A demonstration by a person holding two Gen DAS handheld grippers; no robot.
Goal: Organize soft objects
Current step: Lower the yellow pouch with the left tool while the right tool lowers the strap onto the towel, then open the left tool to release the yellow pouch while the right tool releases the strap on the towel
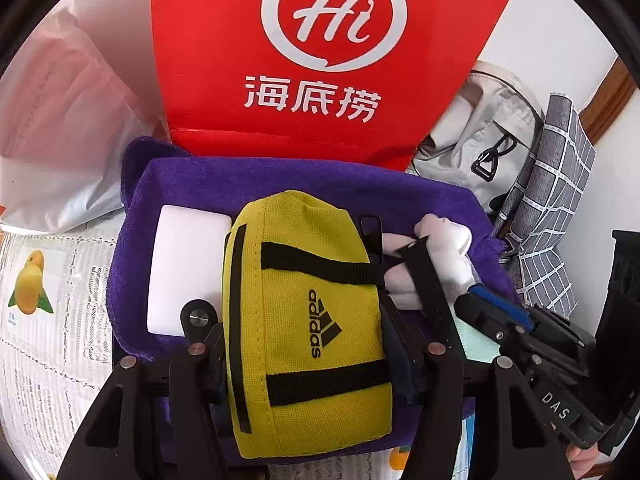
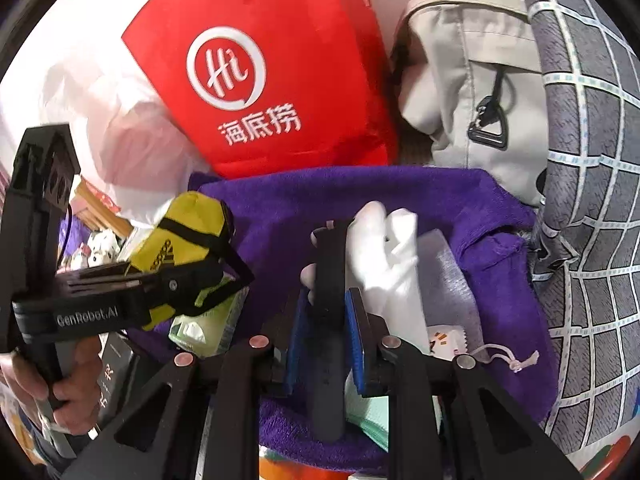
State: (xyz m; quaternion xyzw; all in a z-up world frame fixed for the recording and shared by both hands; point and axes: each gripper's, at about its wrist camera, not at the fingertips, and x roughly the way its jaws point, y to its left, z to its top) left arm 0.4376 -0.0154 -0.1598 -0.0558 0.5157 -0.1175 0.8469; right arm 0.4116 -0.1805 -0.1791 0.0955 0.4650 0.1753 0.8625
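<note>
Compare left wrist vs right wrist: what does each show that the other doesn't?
Left wrist only: a white rectangular block on the purple towel, and a mango print. Right wrist only: a pink drawstring and the hand holding the left gripper. Both: the yellow Adidas pouch, red Haidilao bag, white glove, beige backpack.

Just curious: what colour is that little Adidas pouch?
Yellow with black stripes and logo: pouch, clearest in the left wrist view.
</note>
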